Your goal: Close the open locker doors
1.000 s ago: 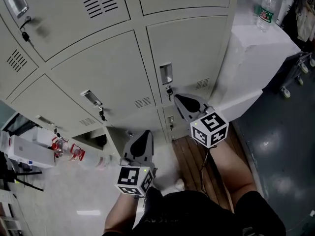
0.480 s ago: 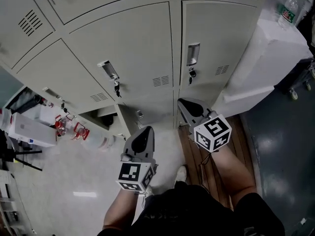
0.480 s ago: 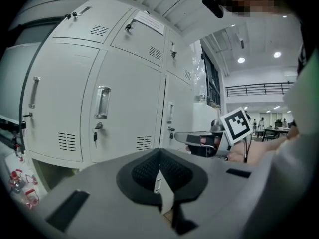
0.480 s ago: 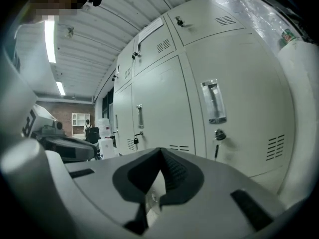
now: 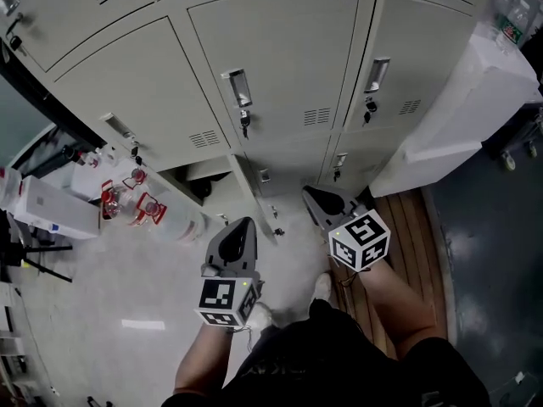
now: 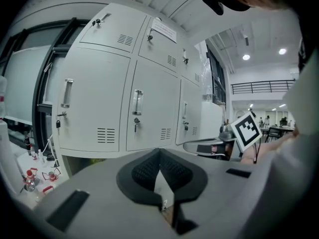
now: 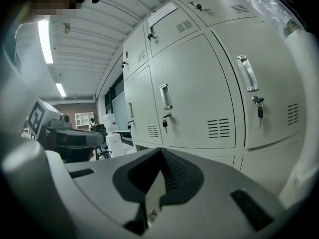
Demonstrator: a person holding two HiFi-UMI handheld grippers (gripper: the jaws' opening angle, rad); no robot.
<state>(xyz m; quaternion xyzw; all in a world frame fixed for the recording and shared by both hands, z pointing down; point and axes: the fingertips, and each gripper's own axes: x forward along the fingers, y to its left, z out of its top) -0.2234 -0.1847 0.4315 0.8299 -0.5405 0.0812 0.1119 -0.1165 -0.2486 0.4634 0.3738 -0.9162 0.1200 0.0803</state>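
Red-capped bottles (image 5: 157, 213) lie beside the open locker door (image 5: 254, 197) (bottom row).

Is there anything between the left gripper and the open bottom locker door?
Nothing visible stands between the left gripper and the open bottom locker door; only floor shows between them. The red-capped bottles lie further left, beside the opening, not on that line.

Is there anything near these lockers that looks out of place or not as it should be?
Yes. One bottom-row locker door stands swung open toward the floor and shows its dark compartment, while the doors above are shut. Nothing looks spilled or damaged.
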